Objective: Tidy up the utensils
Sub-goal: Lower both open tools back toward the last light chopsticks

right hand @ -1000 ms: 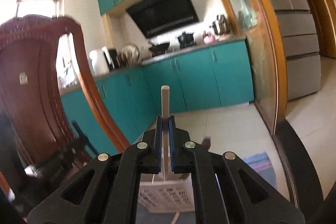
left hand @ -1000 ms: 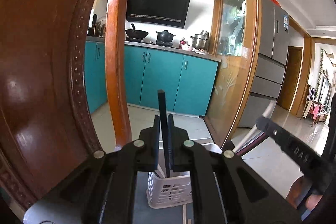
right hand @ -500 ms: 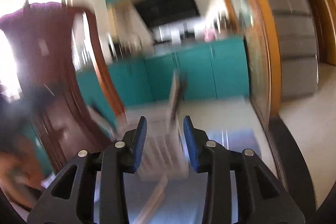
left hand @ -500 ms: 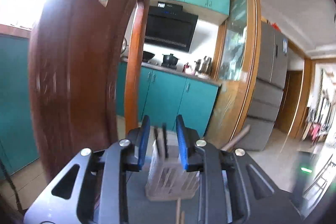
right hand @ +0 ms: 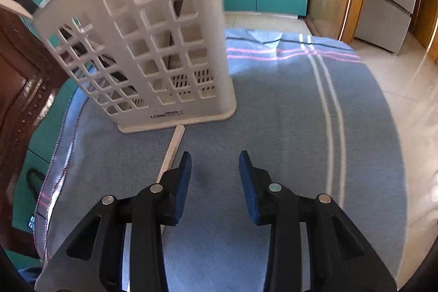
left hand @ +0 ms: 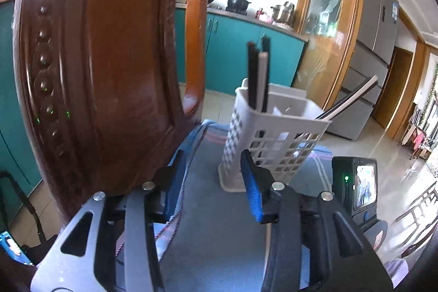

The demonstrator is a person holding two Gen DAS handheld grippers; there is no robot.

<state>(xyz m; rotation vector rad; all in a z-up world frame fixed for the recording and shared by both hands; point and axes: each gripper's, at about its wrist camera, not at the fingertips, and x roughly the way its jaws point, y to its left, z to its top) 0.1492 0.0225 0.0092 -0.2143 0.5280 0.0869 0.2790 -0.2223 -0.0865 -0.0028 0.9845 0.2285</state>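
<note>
A white perforated utensil basket (left hand: 273,133) stands upright on the blue striped cloth (right hand: 273,106) that covers the worktop. In the left wrist view several chopsticks stick up out of it: two dark chopsticks (left hand: 252,78) and a pale chopstick (left hand: 263,78) stand close together at its left corner, while a leaning pair (left hand: 353,97), one dark and one pale, rests against its right rim and points off to the right. In the right wrist view one more pale chopstick (right hand: 172,149) lies flat on the cloth, its far end touching the basket's foot (right hand: 175,125) and its near end running under the gripper's left finger.

The left gripper (left hand: 212,177) hovers just in front of the basket; its jaws have just been opening and stand apart with nothing between them but cloth. The right gripper (right hand: 215,177) tilts down at the cloth, its jaws likewise released and empty, the loose chopstick just outside them.

A carved wooden chair back (left hand: 95,59) rises to the left of the basket. Beyond are teal kitchen cabinets (left hand: 232,56) and a grey refrigerator (left hand: 375,26).
</note>
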